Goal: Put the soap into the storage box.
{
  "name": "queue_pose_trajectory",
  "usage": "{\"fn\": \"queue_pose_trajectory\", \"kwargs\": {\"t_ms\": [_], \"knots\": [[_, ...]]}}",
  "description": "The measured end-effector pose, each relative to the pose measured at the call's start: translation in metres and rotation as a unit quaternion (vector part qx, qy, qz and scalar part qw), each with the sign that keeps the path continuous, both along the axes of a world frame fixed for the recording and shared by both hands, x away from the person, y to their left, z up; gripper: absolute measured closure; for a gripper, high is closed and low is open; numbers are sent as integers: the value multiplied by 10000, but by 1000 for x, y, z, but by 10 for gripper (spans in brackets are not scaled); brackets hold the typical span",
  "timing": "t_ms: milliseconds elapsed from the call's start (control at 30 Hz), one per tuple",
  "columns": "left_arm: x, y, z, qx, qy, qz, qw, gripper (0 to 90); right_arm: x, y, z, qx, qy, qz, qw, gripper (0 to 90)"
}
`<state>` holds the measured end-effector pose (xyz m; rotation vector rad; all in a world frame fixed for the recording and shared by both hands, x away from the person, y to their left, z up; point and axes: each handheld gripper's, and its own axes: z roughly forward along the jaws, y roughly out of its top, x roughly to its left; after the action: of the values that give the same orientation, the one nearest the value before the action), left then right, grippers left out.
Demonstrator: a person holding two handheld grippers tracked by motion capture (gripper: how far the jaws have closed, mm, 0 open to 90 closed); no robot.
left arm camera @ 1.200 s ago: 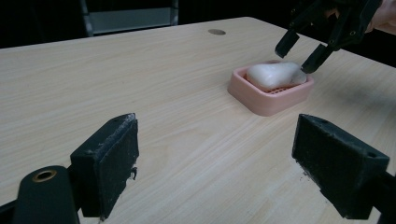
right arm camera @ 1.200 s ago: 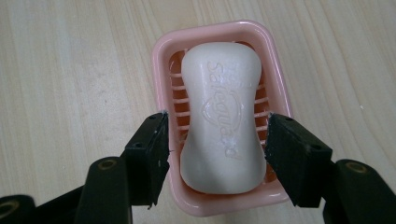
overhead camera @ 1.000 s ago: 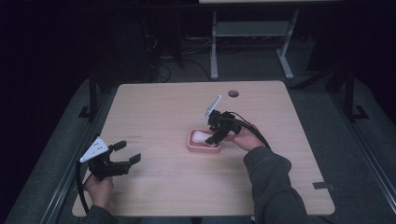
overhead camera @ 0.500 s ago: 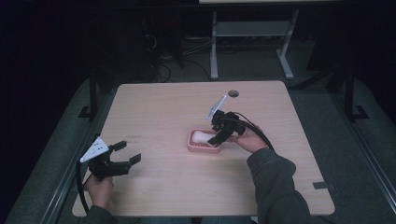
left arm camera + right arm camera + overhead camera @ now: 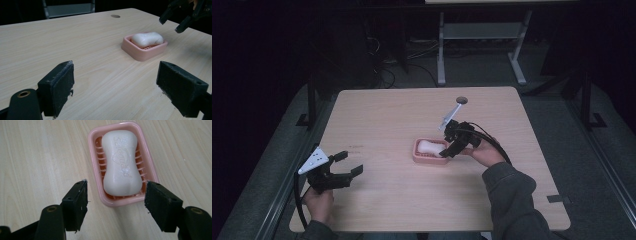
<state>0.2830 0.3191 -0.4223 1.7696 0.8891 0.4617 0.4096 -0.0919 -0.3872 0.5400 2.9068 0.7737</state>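
The white curvy bar of soap (image 5: 121, 162) lies in the pink plastic soap dish (image 5: 94, 157) on the light wooden table (image 5: 387, 120), and the right gripper (image 5: 116, 200), its jaws just opening wider with nothing pinched, hangs above the dish's near end, while the left gripper (image 5: 115, 82) is spread wide, well apart.

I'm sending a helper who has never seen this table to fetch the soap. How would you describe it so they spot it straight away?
Start at the light wooden table; a little right of its middle sits a pink ribbed dish. The soap lies inside it: a white bar pinched at the waist with raised lettering on top, the only white thing among pink plastic and black tools.
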Motion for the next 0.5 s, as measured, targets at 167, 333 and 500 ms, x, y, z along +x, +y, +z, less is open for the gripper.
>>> {"fn": "queue_pose_trajectory", "kwargs": {"t_ms": [167,333,500], "knots": [[0,0,0,7,-2,3,10000,141,-3,-1,3,16,-33,41,10000,340],[0,0,0,4,2,3,10000,140,-7,-2,4,-20,-21,48,10000,336],[0,0,0,13,1,6,10000,140,-11,-8,2,57,-47,0,10000,336]]}}
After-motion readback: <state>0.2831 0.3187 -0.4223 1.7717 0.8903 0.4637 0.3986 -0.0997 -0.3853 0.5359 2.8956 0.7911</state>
